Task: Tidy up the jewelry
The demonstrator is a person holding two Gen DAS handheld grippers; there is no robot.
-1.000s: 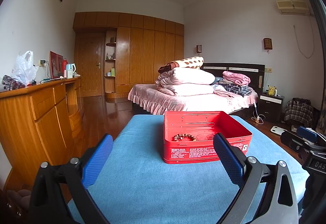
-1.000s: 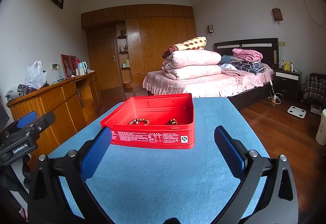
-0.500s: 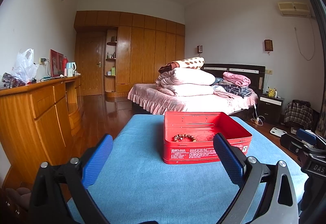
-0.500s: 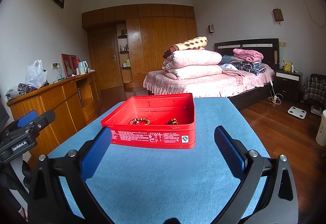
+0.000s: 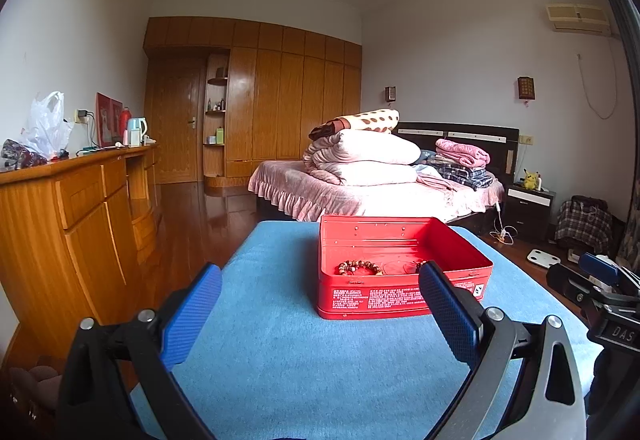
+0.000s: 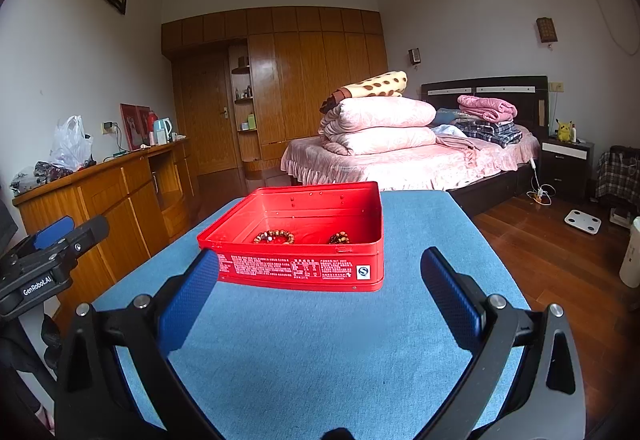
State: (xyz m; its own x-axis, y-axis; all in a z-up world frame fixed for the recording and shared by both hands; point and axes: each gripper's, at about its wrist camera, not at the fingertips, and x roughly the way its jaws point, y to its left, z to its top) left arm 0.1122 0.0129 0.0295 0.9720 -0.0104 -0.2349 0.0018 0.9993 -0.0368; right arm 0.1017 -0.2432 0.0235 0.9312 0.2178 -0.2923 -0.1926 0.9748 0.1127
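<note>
Both my tongs spread wide, empty — left tongs (image 5: 320,296), right tongs (image 6: 320,276). Red tin (image 6: 296,240) at 12 o'clock on blue desk (image 6: 320,340) — two bead bracelets (image 6: 274,237) inside.

Two matching handheld grippers. The left gripper (image 5: 320,276) has a black frame that forks into two angled arms, each ending in a long blue finger pad (image 5: 446,310) with a fine diamond-grid texture. Round silver screws sit at the joints along each arm, and the outer plates have triangular cut-outs. The right gripper (image 6: 320,260) is built the same way: black forked frame, textured blue pads (image 6: 188,298), silver screws, triangular openings. From the right wrist view, the left gripper's black body shows white lettering reading "GenRobot.AI" on its side. From the left wrist view, the right gripper's body carries pale letters "DAS" on a dark plate
</note>
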